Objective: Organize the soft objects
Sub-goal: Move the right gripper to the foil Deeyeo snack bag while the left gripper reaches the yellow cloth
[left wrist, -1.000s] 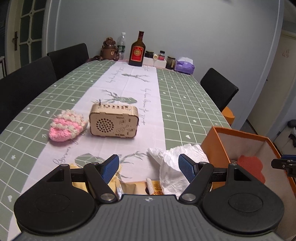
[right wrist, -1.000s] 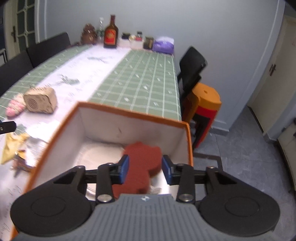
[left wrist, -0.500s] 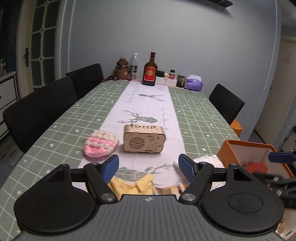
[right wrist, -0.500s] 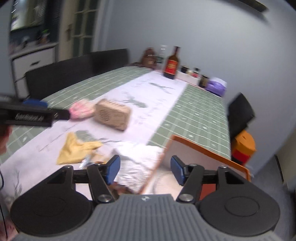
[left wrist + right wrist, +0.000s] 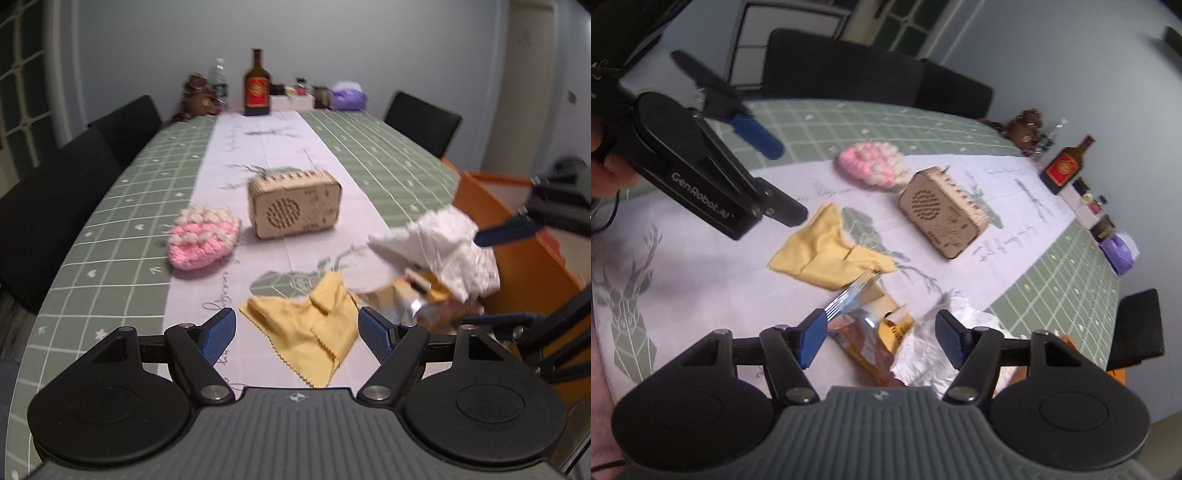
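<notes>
We hold both tongs over the near end of the table [image 5: 122, 206], w/ its green checked cloth and white runner. Left tongs [image 5: 297, 332] are released, blue pads wide apart, hanging just above the yellow cloth [image 5: 310, 332], which lies crumpled on the runner betw. the pads in the left view; can't tell if they touch it. Right tongs [image 5: 881, 338] are released too, pads spread, nothing gripped. In the right view they sit over a snack wrapper [image 5: 871, 343] and the white tissue [image 5: 923, 350], both at the table's near right edge. In the left view one blue pad of the right tongs [image 5: 509, 232] shows just beside the tissue [image 5: 443, 247], which looks bunched and raised above the wrapper; whether the pad touches it we can't tell, frame's blurry.

Pink knit piece [image 5: 203, 240] rests on the runner's left edge, just beside the wooden radio [image 5: 295, 208], apart from both tongs. Orange box [image 5: 524, 266] stands at the right edge of the table, next to the tissue; its inside is hidden here.

Far end: a brown bottle [image 5: 257, 88], small jars and a purple pack [image 5: 347, 96] by the wall. Black chairs [image 5: 55, 206] line the left side.
</notes>
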Demonstrator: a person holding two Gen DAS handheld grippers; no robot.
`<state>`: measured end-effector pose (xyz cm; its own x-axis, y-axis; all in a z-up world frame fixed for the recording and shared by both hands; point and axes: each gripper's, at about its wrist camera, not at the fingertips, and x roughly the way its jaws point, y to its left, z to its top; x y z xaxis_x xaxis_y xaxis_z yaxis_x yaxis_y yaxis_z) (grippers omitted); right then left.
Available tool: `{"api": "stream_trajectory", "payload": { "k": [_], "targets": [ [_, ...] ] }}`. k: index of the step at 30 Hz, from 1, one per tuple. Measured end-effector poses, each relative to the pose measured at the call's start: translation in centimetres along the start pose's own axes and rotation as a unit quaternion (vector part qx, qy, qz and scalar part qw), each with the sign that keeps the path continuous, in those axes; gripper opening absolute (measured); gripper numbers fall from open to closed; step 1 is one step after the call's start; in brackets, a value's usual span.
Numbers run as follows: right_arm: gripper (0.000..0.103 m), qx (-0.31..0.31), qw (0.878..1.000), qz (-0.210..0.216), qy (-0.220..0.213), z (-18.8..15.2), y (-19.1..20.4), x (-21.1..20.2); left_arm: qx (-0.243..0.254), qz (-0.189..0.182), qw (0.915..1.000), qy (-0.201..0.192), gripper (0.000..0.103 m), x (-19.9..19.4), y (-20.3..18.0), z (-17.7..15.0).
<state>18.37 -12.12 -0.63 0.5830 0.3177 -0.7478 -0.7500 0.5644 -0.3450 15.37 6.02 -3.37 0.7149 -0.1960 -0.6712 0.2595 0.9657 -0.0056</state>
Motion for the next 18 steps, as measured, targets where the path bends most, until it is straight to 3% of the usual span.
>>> {"api": "stream_trajectory", "payload": {
  "k": [5, 8, 12, 18],
  "targets": [
    [0.069, -0.032, 0.997, 0.05, 0.047, 0.4, -0.7, 3.1, 0.069, -0.035, 0.9962, 0.041, 0.089, 3.5, -0.4, -0.5],
    [0.07, -0.043, 0.995, 0.055, 0.07, 0.5, -1.3, 5.2, 0.1, -0.083, 0.9895, 0.064, 0.089, 5.5, -0.5, -0.8],
    [0.07, -0.038, 0.991, 0.085, 0.093, 0.7, -2.5, 7.5, 0.112, -0.124, 0.9817, 0.091, 0.089, 7.7, -0.4, -0.6],
    [0.07, -0.062, 0.984, 0.125, 0.111, 1.7, -3.2, 9.3, 0.126, -0.112, 0.982, 0.085, 0.091, 9.9, 0.0, 0.1]
  ]
}}
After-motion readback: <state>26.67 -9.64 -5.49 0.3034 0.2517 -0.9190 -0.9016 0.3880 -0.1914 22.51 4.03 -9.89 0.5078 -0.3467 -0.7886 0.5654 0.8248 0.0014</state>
